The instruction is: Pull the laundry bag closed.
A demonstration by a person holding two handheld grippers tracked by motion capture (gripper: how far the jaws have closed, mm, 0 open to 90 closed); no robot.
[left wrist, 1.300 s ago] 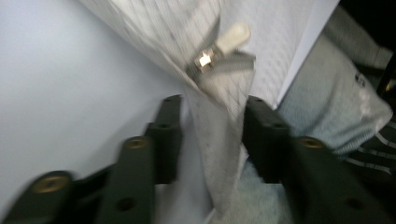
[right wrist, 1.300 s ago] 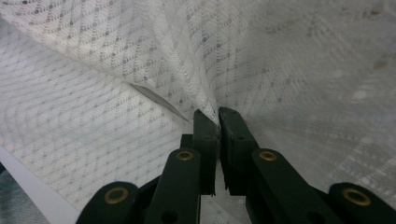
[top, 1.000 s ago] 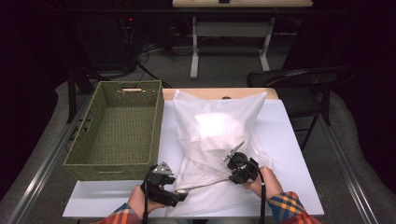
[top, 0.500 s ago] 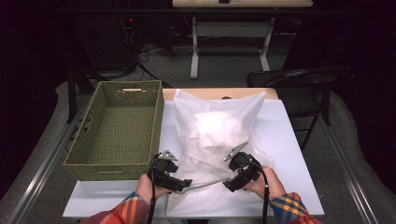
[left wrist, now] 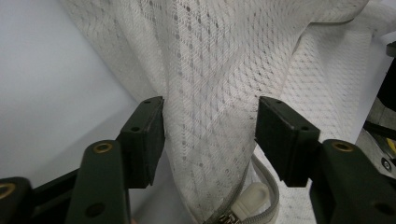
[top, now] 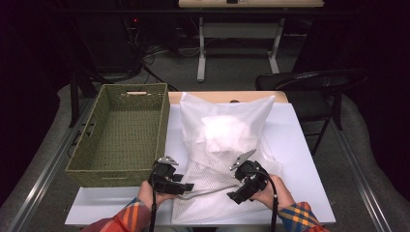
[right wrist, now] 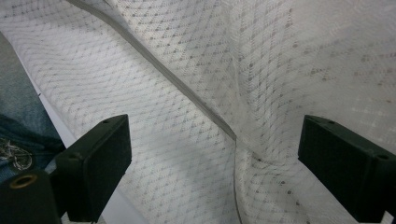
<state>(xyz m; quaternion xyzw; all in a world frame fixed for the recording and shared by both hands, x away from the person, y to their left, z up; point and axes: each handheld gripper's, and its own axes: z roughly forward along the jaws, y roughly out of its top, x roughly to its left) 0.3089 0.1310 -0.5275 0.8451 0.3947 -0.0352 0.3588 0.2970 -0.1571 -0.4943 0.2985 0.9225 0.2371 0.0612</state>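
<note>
- The white mesh laundry bag (top: 220,159) lies on the white tabletop (top: 300,159), just right of the woven basket (top: 121,133), its closed far end pointing away from the person and its near mouth edge between the two claws.
- Compared with a second ago, the bag's near edge has changed: then a fold of mesh ran taut between the two claws, and now the near part lies flatter and spread over the tabletop's near edge.
- The left claw (top: 186,186) sat lower and farther left a second ago; it is now at the bag's near left corner, and its jaws have just been closing, with a bunched fold of mesh (left wrist: 210,126) between them.
- In the left gripper view the mesh brushes the left pad (left wrist: 148,135), while a slim gap shows at the right pad (left wrist: 280,135), so the claw is not yet clamped.
- The right claw (top: 238,195) has hardly shifted, but its jaws have just been opening: in the right gripper view (right wrist: 212,172) they stand wide apart, with the mesh lying loose beyond them, held by neither pad.
- The bag is a fine diamond-pattern net, see-through, with a pale bundle (top: 225,130) showing inside its far half.
- A grey zip track (top: 208,192) runs along the near edge; its white pull (left wrist: 254,196) shows just below the left claw's jaws.
- A stitched seam (right wrist: 187,88) crosses the mesh diagonally in the right gripper view.
- Plaid sleeves (top: 300,217) enter from the near edge.
</note>
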